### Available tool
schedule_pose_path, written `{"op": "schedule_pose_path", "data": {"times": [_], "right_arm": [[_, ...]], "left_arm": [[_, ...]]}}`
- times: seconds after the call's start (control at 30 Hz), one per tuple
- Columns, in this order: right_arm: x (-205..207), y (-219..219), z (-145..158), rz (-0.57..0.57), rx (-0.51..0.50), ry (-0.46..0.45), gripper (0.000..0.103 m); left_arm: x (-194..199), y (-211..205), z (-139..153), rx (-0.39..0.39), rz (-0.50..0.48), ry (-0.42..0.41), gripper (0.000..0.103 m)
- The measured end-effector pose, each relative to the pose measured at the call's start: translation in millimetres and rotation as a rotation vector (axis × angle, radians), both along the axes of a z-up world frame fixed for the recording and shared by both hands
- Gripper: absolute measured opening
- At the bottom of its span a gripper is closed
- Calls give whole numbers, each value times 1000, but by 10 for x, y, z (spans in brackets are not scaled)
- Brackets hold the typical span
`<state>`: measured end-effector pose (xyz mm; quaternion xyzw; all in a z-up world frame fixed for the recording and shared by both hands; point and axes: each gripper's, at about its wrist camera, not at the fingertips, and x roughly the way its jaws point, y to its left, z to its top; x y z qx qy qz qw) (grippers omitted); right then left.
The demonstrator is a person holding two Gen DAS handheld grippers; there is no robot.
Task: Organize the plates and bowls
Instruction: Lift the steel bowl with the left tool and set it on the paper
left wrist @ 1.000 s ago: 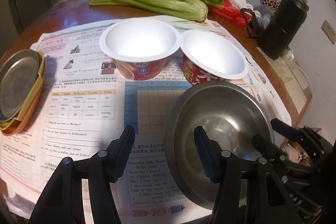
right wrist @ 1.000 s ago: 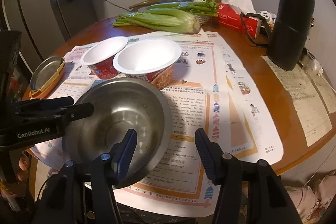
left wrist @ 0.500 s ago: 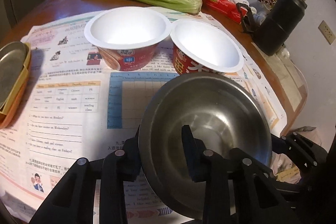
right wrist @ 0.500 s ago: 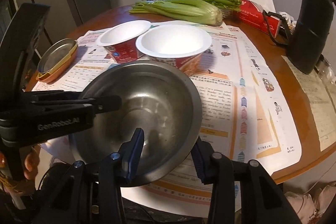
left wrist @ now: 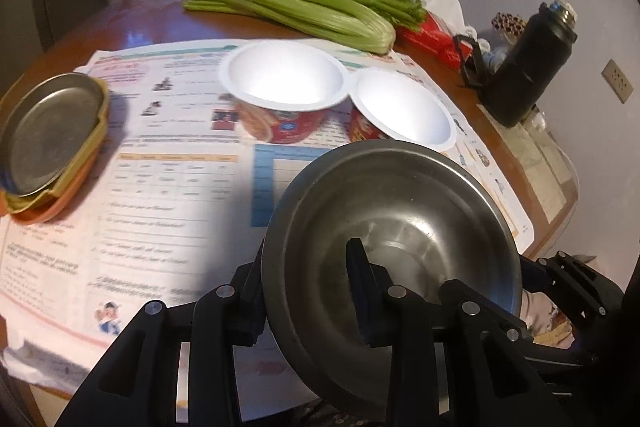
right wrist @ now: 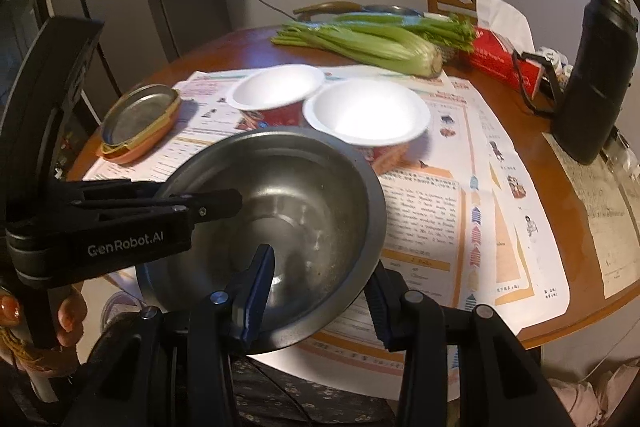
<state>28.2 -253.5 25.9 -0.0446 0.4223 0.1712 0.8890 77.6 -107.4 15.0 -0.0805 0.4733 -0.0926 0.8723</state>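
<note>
1. The left claw (left wrist: 308, 291) and right claw (right wrist: 320, 291) each pinch the rim of the round stainless-steel bowl (right wrist: 280, 211), held mouth-up, slightly tilted, over the desk's (right wrist: 240, 47) near edge.
2. Only the right view shows the left claw's body; the stacked metal plates (left wrist: 48, 135) sit far left.

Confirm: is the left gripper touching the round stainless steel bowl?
Touching. In the left wrist view the left gripper straddles the round stainless steel bowl's rim, one finger inside, one against the outer wall.
</note>
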Motion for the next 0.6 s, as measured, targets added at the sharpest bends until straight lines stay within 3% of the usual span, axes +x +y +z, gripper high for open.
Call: {"op": "schedule_pose_path", "data": {"times": [0.3, 0.6], "right_arm": [[-140, 400, 119, 69, 20, -50, 45], [-174, 558, 74, 95, 24, -52, 45]], "left_arm": [[-212, 380, 210, 3, 82, -70, 40], [-258, 536, 151, -1, 106, -54, 40]]}}
